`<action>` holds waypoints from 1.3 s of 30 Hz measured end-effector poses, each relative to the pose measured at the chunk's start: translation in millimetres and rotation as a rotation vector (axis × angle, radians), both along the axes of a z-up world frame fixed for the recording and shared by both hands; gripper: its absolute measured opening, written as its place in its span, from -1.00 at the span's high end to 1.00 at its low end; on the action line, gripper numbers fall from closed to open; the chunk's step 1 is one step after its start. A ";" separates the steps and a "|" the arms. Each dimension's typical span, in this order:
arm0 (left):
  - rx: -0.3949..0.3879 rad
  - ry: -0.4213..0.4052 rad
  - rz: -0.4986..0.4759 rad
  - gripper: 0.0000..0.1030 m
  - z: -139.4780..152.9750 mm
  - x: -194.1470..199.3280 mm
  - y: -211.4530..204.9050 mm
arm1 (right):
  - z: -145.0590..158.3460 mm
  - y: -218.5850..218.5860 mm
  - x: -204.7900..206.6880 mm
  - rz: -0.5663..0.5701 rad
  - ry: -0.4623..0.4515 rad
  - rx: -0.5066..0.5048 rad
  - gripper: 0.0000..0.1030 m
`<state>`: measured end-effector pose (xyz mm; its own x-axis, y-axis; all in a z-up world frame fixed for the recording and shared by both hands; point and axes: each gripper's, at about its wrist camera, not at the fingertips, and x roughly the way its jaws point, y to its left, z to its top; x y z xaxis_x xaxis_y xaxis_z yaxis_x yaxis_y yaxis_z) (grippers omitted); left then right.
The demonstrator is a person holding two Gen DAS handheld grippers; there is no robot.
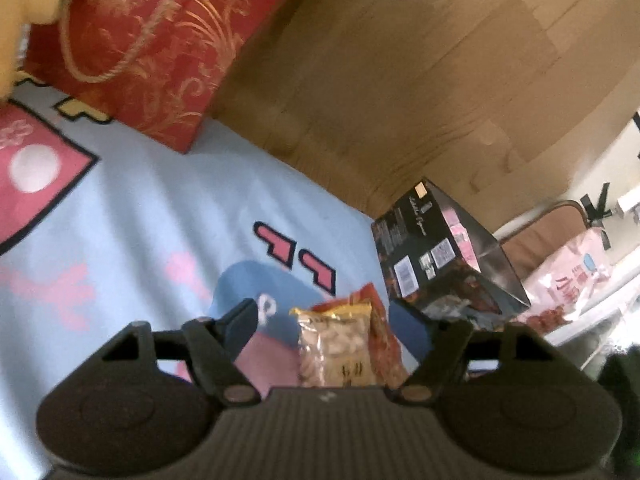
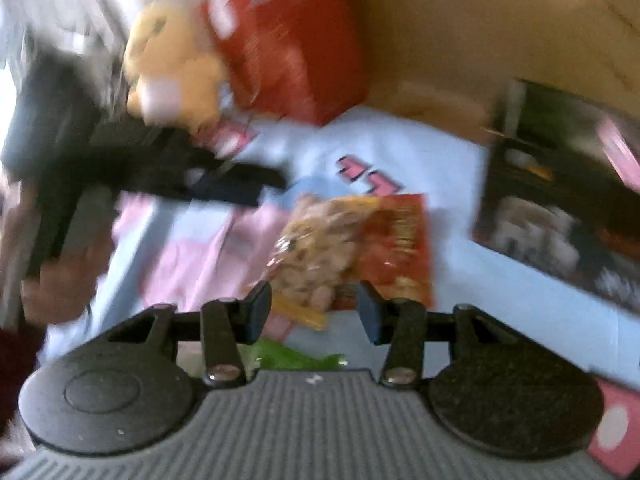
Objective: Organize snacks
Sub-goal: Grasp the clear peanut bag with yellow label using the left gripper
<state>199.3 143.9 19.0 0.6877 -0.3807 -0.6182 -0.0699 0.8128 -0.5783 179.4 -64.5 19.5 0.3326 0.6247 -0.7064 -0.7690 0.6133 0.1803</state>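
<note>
The peanut bag (image 1: 340,344) is lying on the light blue blanket (image 1: 160,208), near its edge by the wooden floor (image 1: 400,80), with a red snack packet (image 1: 380,328) touching it. My left gripper (image 1: 332,320) is hovering over it, jaws released, nothing between the pads. My right gripper (image 2: 314,308) is also released and is holding nothing. The black box (image 1: 436,248) is standing just beside the snacks. The red gift bag (image 1: 152,40) and the yellow plush toy (image 2: 172,64) are sitting well apart.

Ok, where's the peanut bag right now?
In both wrist views the peanut bag lies on the blue blanket, just ahead of the open right gripper, with the black box to its right.
</note>
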 end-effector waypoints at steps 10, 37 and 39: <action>0.008 0.026 0.010 0.58 -13.3 -28.2 -2.2 | 2.6 -7.1 -21.8 0.009 -0.165 -0.104 0.76; 0.115 0.023 0.002 0.29 -8.5 -64.4 4.2 | -2.5 26.7 -25.6 0.084 -0.178 -0.182 -0.37; 0.085 0.035 0.006 0.24 -7.9 -65.9 7.6 | -1.2 17.3 -19.5 0.049 -0.187 -0.176 -0.37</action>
